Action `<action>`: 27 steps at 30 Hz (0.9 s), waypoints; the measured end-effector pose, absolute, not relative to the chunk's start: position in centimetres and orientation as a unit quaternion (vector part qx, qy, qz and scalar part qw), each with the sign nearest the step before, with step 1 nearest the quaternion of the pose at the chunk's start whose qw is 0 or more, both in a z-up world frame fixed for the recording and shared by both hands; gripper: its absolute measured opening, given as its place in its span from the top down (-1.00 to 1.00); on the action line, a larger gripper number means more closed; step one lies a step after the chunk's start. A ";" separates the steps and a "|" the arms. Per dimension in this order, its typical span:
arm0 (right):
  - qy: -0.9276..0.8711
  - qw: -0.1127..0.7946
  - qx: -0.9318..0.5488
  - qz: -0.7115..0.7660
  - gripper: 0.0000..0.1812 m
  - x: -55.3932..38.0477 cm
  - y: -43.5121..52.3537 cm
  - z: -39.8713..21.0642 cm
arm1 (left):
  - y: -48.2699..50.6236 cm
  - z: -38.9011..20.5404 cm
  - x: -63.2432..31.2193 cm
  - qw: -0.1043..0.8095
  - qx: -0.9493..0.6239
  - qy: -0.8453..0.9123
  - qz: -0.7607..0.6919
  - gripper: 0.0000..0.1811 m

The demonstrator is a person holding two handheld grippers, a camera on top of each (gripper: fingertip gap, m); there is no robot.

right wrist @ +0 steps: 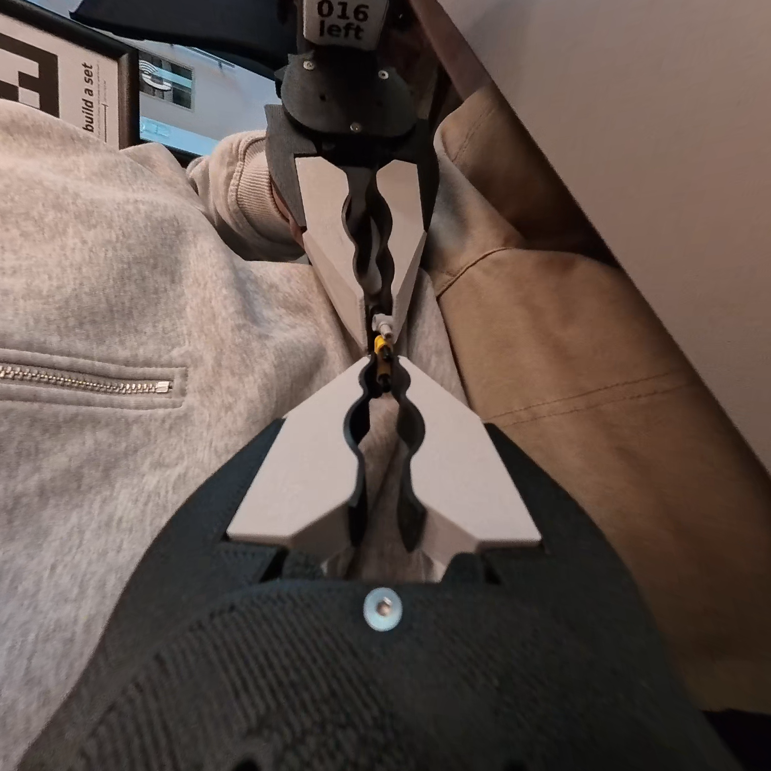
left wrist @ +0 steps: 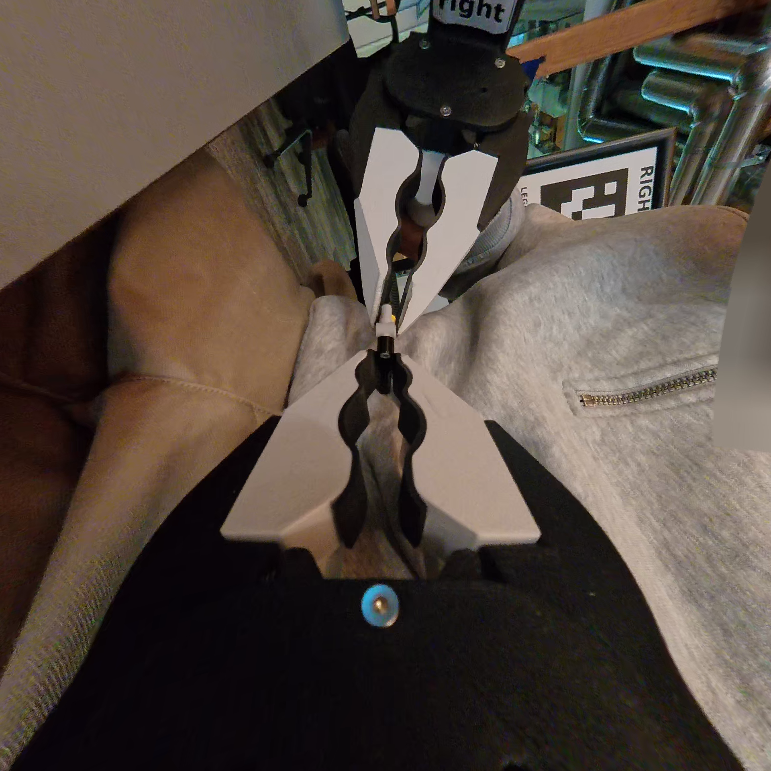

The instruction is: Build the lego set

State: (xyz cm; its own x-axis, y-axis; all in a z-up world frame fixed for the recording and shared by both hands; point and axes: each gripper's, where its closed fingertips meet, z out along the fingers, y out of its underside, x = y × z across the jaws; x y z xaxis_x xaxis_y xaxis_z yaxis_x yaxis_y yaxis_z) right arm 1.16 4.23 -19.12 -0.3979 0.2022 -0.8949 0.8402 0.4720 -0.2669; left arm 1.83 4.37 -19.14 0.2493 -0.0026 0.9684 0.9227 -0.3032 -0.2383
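Note:
My left gripper (left wrist: 384,359) points up from the bottom of the left wrist view and is shut on a small black lego piece (left wrist: 384,347). My right gripper (left wrist: 392,313) comes down to meet it tip to tip. In the right wrist view my right gripper (right wrist: 381,364) is shut on a small yellow lego piece (right wrist: 380,348). A small white piece (left wrist: 384,324) sits between the black and yellow ones and touches both; it also shows in the right wrist view (right wrist: 382,323) at the tips of the left gripper (right wrist: 377,324). I cannot tell whether the pieces are joined.
Both grippers hover over a person's lap: a grey zip-pocket sweatshirt (left wrist: 605,375) and tan trousers (left wrist: 187,292). A white table edge (left wrist: 146,104) runs overhead. A framed sign with a black-and-white marker (left wrist: 596,187) stands behind. Less than 4 cm separates the two grippers' tips.

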 end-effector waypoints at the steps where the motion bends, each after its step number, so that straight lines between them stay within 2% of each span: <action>1: 0.746 0.423 0.349 -0.378 0.96 1.1 4.2 -19.1 | 4.4 -19.1 1.8 0.467 -0.638 -0.360 -0.494 0.94; 12: 0.774 0.414 0.310 -0.365 0.96 1.4 4.4 -18.5 | 4.6 -18.6 2.0 0.449 -0.663 -0.335 -0.496 0.94; 22: 0.863 0.356 0.219 -0.283 0.96 1.2 4.6 -18.6 | 4.8 -19.0 2.1 0.401 -0.728 -0.301 -0.467 0.95; 27: 0.855 0.374 0.231 -0.275 0.96 1.3 4.6 -18.7 | 4.9 -19.2 2.2 0.400 -0.724 -0.309 -0.470 0.95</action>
